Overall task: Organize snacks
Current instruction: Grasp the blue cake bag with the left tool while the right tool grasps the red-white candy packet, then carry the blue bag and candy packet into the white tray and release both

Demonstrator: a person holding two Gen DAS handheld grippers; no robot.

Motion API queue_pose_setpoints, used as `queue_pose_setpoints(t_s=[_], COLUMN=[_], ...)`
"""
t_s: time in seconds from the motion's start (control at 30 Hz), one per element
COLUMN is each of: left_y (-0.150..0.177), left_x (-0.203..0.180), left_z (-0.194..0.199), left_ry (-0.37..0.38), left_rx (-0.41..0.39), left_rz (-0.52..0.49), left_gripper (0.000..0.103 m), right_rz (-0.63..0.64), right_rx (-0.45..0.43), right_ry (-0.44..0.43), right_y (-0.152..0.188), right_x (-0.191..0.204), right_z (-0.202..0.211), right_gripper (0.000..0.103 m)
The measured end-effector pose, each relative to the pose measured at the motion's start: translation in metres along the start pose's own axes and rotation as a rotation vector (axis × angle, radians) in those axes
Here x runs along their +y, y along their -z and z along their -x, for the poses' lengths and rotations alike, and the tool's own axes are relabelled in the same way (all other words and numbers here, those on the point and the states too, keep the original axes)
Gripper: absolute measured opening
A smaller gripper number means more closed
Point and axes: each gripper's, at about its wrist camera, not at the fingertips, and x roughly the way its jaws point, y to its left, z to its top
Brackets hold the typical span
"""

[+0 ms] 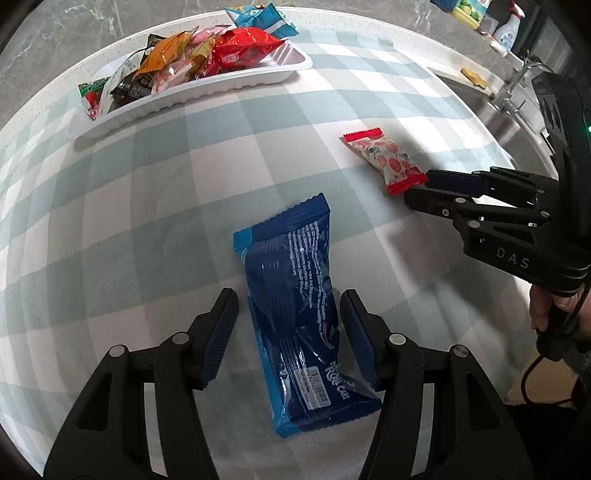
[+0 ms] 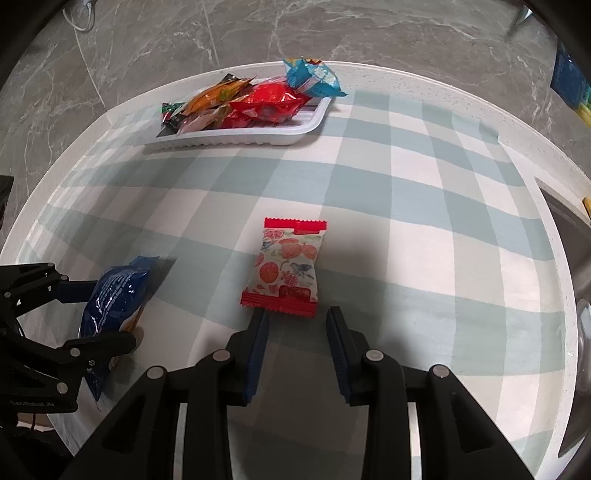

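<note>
A dark blue roll-cake packet [image 1: 301,306] lies flat on the checked cloth. My left gripper [image 1: 288,295] is open with its jaws on either side of the packet, apart from it; both show in the right wrist view too, the packet [image 2: 112,295] and the gripper [image 2: 105,310]. A small red-and-white fruit-print packet [image 2: 290,267] lies just ahead of my open right gripper [image 2: 297,312], whose tips stop short of its near edge. The left wrist view shows that packet [image 1: 389,160] and the right gripper [image 1: 419,186] too. A white tray [image 1: 280,72] at the back holds several snack packets.
A light blue packet [image 2: 312,77] leans at the tray's far right end. The tray also shows in the right wrist view [image 2: 258,138]. A steel sink with a tap [image 1: 511,88] is at the right. Bottles [image 1: 508,27] stand at the far right of the counter.
</note>
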Motion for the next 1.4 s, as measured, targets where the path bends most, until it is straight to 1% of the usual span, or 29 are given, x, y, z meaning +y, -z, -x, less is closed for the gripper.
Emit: queue_pose_setpoints(t_s=[0.03,0.27,0.5,0.6,0.83,0.97,1.0,1.03,1.07,1.1,1.13,1.17,1.23,1.3,1.4], left_y=[-0.001,0.0,0.002,0.003,0.005,0.007,0.008,0.008,0.009,0.009,0.009,0.009,0.009,0.009,0.009], left_x=[0.0,-0.005,-0.005,-0.005,-0.007,-0.009,-0.009,-0.009,-0.009,-0.008,-0.008,-0.007,-0.004,-0.002,0.0], left_z=[0.0,-0.003,-0.002,-0.001,-0.001,-0.001,0.0,0.0,0.0,0.001,0.002,0.003,0.004,0.004,0.005], left_ry=[-0.001,-0.03,-0.031,-0.033,-0.044,-0.057,-0.058,-0.059,-0.061,-0.054,-0.056,-0.055,-0.047,-0.036,-0.018], left_rx=[-0.004,-0.026,-0.037,-0.04,-0.049,-0.059,-0.063,-0.067,-0.07,-0.075,-0.079,-0.082,-0.085,-0.086,-0.086], left_rz=[0.0,-0.03,-0.028,-0.027,-0.04,-0.063,-0.065,-0.065,-0.07,-0.077,-0.077,-0.076,-0.068,-0.061,-0.053], left_gripper=[0.056,0.056,0.056,0.056,0.056,0.055,0.055,0.053,0.048,0.044,0.034,0.03,0.026,0.026,0.025], right_rz=[-0.001,-0.008,-0.043,-0.05,-0.068,-0.047,-0.031,-0.011,0.004,0.006,0.0,0.0,-0.005,-0.02,-0.038], right_rx=[-0.002,-0.006,0.013,0.015,0.01,0.006,0.004,0.0,-0.005,-0.008,-0.01,-0.009,-0.006,-0.006,-0.011], right_ry=[-0.004,-0.017,-0.054,-0.049,-0.023,0.002,0.018,0.039,0.047,0.044,0.03,0.025,0.001,-0.024,-0.058], right_y=[-0.001,-0.006,-0.013,-0.014,-0.025,-0.027,-0.026,-0.026,-0.025,-0.025,-0.024,-0.023,-0.022,-0.021,-0.018], right_x=[0.0,0.003,0.003,0.004,0.007,0.01,0.012,0.014,0.014,0.013,0.011,0.009,0.006,0.003,0.002], right_z=[0.0,-0.004,-0.007,-0.009,-0.018,-0.02,-0.021,-0.021,-0.02,-0.02,-0.019,-0.018,-0.016,-0.014,-0.008], right_gripper=[0.041,0.048,0.06,0.061,0.062,0.062,0.059,0.057,0.051,0.048,0.046,0.045,0.044,0.042,0.042])
